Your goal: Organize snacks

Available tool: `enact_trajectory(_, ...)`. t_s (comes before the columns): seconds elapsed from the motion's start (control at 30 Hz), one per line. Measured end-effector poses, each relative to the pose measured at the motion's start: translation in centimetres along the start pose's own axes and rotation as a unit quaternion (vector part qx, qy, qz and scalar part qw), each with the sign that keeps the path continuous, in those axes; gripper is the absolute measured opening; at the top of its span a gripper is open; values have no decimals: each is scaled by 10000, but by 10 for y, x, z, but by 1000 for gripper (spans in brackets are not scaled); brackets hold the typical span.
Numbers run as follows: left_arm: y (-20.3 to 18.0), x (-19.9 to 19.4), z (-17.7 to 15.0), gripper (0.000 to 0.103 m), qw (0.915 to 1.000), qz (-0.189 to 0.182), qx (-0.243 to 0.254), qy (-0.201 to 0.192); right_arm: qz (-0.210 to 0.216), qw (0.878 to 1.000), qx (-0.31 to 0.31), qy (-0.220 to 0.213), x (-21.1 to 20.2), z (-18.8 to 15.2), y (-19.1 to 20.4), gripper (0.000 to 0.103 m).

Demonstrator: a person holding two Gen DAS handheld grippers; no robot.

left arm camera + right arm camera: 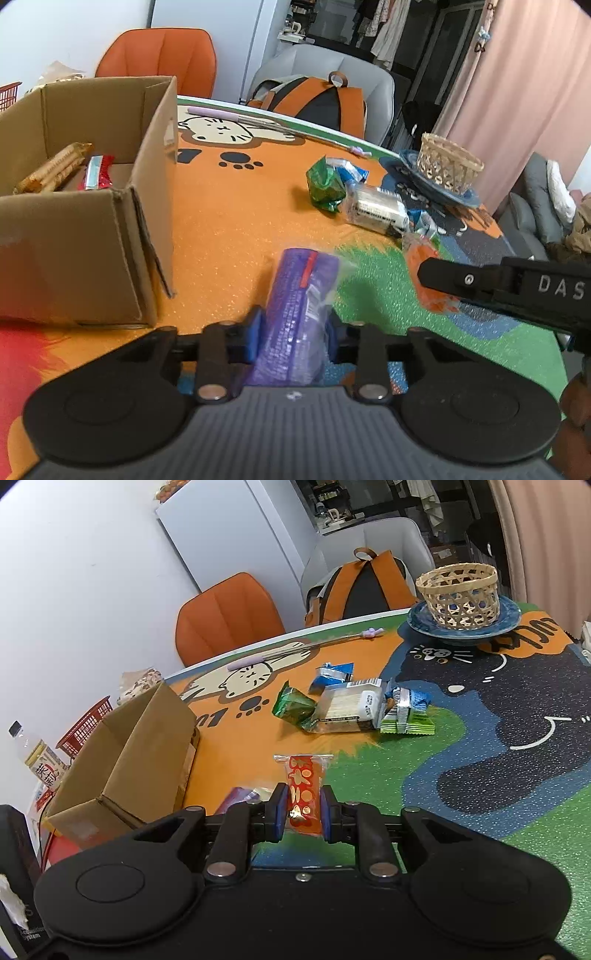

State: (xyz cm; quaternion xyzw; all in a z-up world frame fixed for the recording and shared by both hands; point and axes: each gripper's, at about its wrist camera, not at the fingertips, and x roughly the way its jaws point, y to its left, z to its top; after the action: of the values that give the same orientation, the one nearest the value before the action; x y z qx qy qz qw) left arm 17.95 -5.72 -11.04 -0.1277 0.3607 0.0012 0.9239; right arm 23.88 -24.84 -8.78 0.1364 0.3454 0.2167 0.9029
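Purple packet (pixel 295 317) between left tongs (pixel 293 338); red packet (pixel 304 794) clamped in right tongs (pixel 303 814).

The left gripper (pixel 293 334) is pointed forward and downward, its blue pads (pixel 252 332) set at either side of a purple packet (pixel 295 314), against which they appear to be pressed. The right gripper (pixel 303 814) is likewise tilted downward, and its pads (pixel 279 812) are clamped on a red packet (pixel 304 794). Its black body is seen at the right edge of the left wrist view.
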Motion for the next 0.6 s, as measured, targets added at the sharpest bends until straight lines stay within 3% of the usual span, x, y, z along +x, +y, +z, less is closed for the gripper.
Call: enact_trajectory(0.6, 14, -56, 34, 27, 9963, -127, -150, -831, 293, 9991, -216, -214, 0, 18, 35, 20)
